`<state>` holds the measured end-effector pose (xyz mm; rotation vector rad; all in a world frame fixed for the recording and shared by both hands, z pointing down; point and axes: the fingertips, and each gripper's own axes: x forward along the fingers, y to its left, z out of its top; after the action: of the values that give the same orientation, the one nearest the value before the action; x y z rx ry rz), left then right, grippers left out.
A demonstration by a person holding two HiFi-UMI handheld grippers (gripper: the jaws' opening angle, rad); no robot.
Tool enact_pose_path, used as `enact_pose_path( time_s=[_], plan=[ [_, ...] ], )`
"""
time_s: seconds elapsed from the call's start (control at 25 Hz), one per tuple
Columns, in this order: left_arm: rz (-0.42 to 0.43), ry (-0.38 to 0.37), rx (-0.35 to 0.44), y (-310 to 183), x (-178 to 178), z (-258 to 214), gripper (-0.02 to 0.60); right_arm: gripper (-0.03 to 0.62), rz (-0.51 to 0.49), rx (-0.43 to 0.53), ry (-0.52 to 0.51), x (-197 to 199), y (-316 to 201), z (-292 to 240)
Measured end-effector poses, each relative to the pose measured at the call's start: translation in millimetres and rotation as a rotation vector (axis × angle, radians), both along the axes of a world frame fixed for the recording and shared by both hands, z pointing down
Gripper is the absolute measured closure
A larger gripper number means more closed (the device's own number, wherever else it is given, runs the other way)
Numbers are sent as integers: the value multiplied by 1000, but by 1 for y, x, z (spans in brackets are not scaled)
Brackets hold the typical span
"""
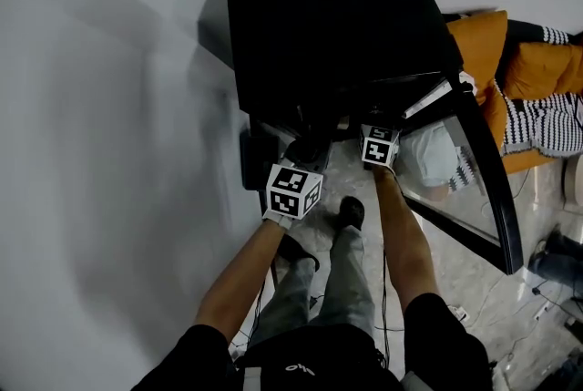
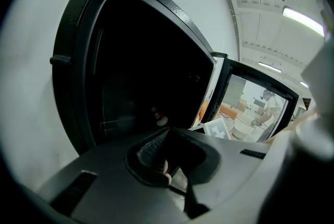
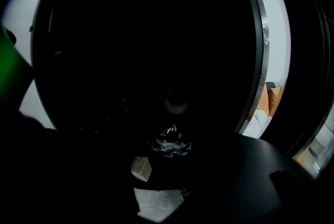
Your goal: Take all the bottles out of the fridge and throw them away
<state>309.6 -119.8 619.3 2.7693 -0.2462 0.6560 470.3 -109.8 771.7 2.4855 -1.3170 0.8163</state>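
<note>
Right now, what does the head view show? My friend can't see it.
Seen from above, a person stands at a black fridge whose glass door hangs open to the right, reaching the left gripper and right gripper toward its dark opening.

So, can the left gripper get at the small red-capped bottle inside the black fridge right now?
Probably yes: the glass door stands open, and the left gripper faces the small red-capped bottle with nothing visible between them.

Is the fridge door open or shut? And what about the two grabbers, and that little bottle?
fridge door: open wide.
left gripper: shut, nothing in it.
right gripper: open, gripping nothing.
small bottle: inside the fridge, not taken out yet.
</note>
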Motion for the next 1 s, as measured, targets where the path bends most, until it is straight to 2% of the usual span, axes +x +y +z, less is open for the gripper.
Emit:
enact_pose_path(
  time_s=[0.2, 0.36, 1.0],
  plan=[
    [-12, -4, -4, -5, 1, 7, 581, 295, 37, 18, -56, 6, -6, 7],
    [-13, -10, 0, -7, 0, 11, 581, 295, 57, -19, -29, 16, -10, 19],
    [-6, -11, 4, -3, 6, 13, 581, 290, 26, 5, -45, 1, 5, 17]
  ],
)
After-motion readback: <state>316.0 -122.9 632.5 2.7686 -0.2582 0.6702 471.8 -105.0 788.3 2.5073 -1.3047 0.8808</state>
